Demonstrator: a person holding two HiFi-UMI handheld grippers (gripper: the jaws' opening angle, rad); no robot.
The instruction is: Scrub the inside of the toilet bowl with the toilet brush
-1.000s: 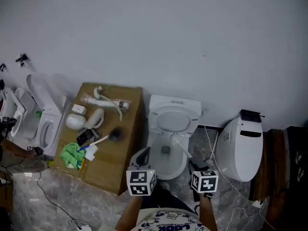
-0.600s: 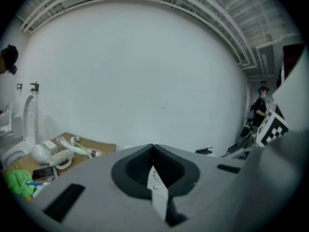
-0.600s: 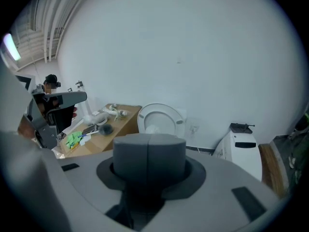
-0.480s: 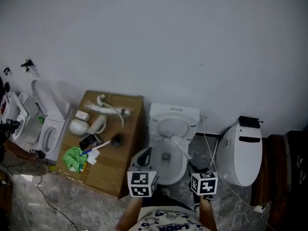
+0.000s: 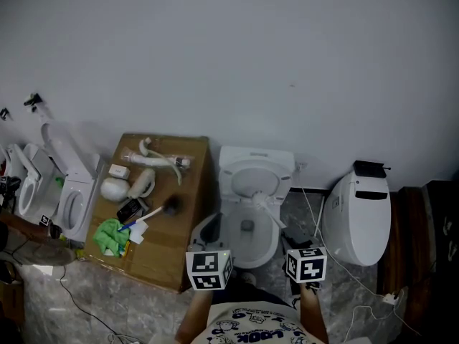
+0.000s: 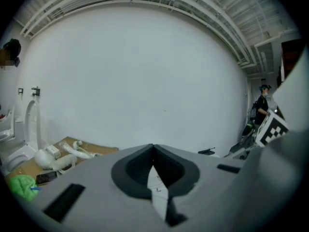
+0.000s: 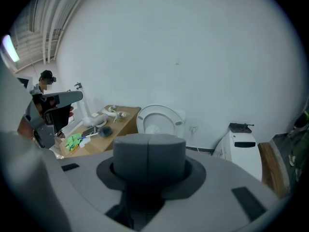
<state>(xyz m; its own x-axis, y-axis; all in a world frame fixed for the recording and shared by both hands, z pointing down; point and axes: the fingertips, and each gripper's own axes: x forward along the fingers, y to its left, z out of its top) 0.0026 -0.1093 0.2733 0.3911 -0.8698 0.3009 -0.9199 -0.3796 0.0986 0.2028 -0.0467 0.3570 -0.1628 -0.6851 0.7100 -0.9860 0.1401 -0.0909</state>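
Left gripper [image 6: 153,151] is pointing at a bare white wall [image 6: 145,76], its jaws meeting at the tips with nothing gripped between them. Low at left a wooden board [image 6: 104,149] is carrying white pipe fittings [image 6: 72,150], and a green cloth [image 6: 20,186] is lying nearer the lens. At far right the right gripper's marker cube [image 6: 272,129] is poking in, and a person [image 6: 262,103] is standing beyond it.

Clutter [image 5: 136,181] on the wooden board [image 5: 176,246] too small for naming; person's shirt [image 5: 251,333] partly below the bottom edge.
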